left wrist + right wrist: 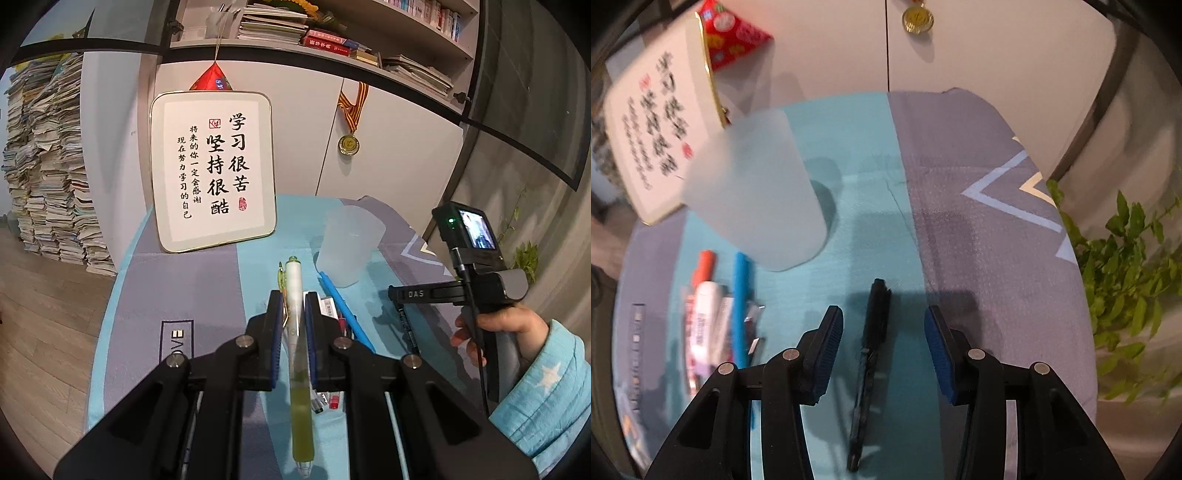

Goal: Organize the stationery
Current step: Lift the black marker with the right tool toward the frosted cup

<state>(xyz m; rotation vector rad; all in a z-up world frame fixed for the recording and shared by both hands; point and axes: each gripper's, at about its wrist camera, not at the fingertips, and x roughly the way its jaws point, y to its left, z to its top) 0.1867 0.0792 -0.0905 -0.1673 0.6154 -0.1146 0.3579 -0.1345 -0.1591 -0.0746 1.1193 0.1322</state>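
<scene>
The left tool (291,321) is clamped shut on a green pen (297,354), which runs between the pads with its long axis from 6 to 12 o'clock in the left wrist view, clicker end toward 12, tip toward 6. The right tool (882,343) hangs over the desk (979,221) with its jaws roughly half apart, gripping nothing; a black pen (871,354) lies on the cloth in the gap between the pads, touching neither. Its long axis also runs 6 to 12 o'clock in the right wrist view, leaning slightly toward 1, its thicker end at 12. One frosted cup (757,192) stands at about 10 o'clock from the right tool, near but apart from the black pen. At 9 o'clock lies a loose cluster of pens (713,325): one blue pen (740,306), one with an orange-red cap (703,267), one white marker (703,325), and a few more I cannot count through the blur. They lie roughly parallel, pointing toward 12. One framed calligraphy board (212,170) leans on the cabinet behind, one medal (348,144) hanging beside it.
</scene>
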